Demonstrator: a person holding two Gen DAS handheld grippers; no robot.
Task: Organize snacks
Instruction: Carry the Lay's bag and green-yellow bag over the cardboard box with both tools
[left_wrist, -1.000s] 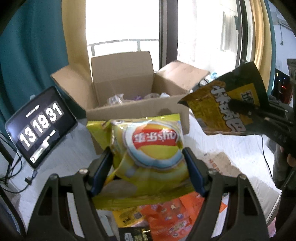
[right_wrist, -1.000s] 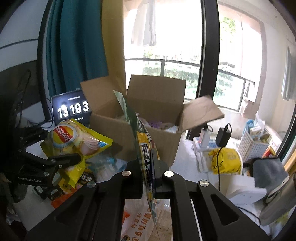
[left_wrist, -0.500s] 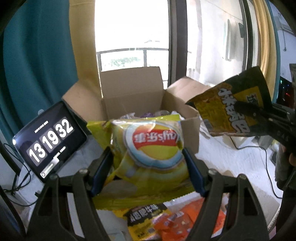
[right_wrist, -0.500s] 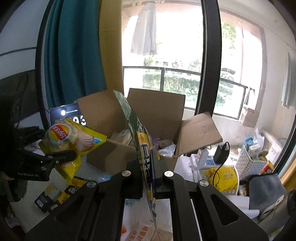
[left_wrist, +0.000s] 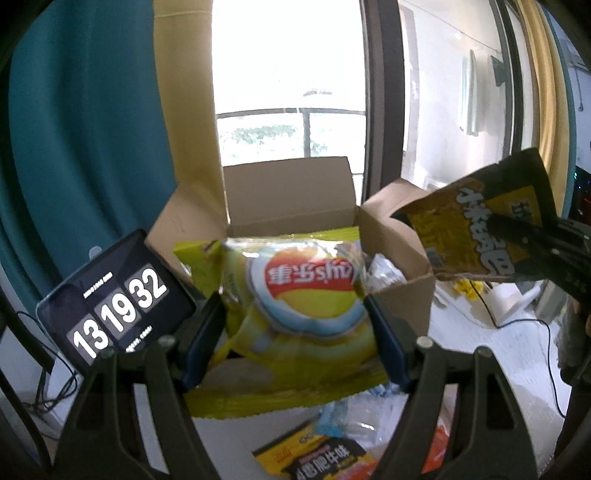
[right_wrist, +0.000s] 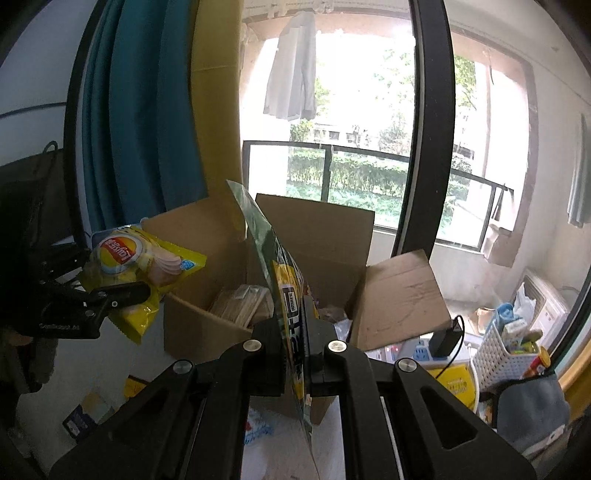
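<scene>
Left gripper (left_wrist: 295, 332) clamps yellow chip bag (left_wrist: 295, 314) from both sides, logo upside down, in front of open cardboard box (left_wrist: 291, 206). Right gripper (left_wrist: 524, 240) at right edge pinches dark yellow-black snack packet (left_wrist: 476, 221) beside box's right flap. Tablet clock (left_wrist: 114, 306) left of box. More packets (left_wrist: 321, 454) lie on white surface (left_wrist: 480, 350) below.

Home: balcony laundry (right_wrist: 291, 62), curtains (right_wrist: 140, 110)

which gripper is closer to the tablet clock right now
Left. The left gripper, holding the yellow chip bag, sits right beside the tablet clock; the right gripper is beyond the cardboard box.
</scene>
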